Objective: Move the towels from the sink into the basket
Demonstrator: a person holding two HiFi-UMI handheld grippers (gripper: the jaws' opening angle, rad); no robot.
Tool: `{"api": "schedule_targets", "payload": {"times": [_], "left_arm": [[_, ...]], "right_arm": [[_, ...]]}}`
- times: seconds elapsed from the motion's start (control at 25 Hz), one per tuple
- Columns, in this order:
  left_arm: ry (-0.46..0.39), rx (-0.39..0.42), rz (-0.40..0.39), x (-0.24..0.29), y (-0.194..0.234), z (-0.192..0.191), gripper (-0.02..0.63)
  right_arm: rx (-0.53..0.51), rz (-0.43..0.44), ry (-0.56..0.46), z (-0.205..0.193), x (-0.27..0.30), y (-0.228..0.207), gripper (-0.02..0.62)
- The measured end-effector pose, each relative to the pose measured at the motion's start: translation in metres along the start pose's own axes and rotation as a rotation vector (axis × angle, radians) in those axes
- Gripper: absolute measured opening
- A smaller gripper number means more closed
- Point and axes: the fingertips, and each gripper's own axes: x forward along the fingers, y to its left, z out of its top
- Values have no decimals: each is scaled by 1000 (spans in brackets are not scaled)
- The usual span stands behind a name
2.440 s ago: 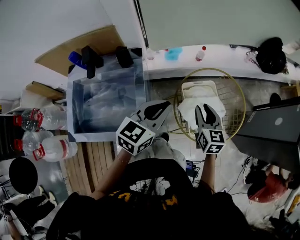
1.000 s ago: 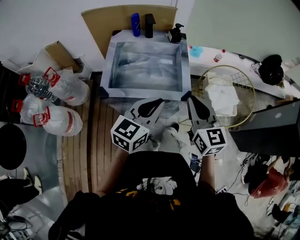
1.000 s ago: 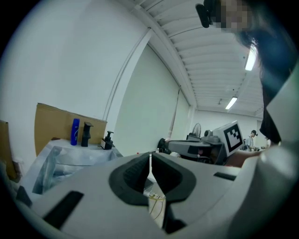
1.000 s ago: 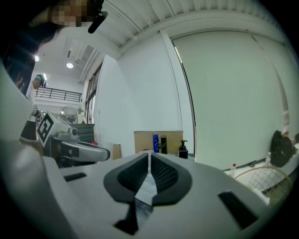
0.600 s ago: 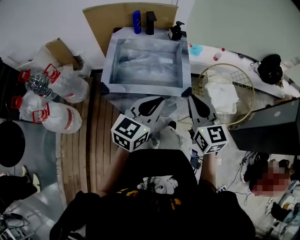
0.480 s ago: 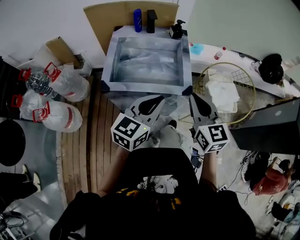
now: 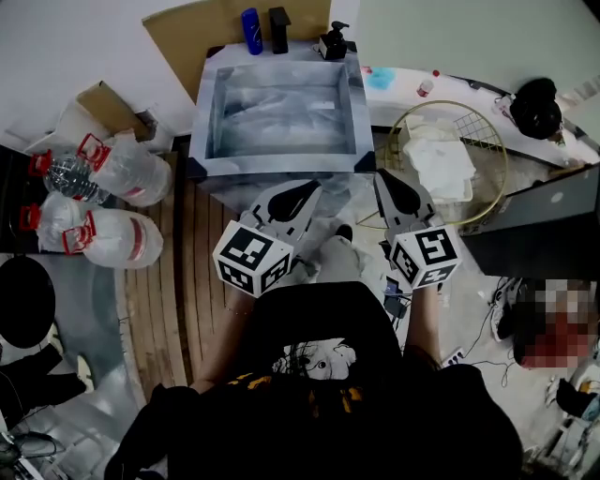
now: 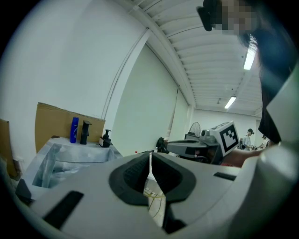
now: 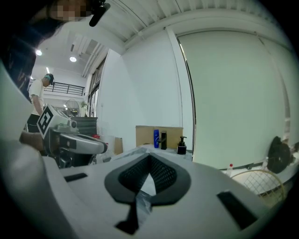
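wooden floor (image 7: 178, 281) before sink (image 7: 281, 162); left tongs (image 7: 304, 194), right tongs (image 7: 387, 182) both closed, empty; blue bottle (image 7: 250, 18) label illegible.

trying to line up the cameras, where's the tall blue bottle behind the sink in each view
Head view: tall blue bottle top centre, behind the grey sink.
Left gripper view: bottle at left, mid-height.
Right gripper view: bottle at centre.
Shared landmark: black pump dispenser, right of it in all.
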Motion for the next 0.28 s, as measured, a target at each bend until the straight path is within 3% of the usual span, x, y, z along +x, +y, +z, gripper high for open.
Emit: {"api": "schedule_targets", "payload": {"times": [0.28], "left_arm": [[9,0,-6,10,0,0,15]], "right_arm": [[-7,10,16,-5,3,-6,5]]}}
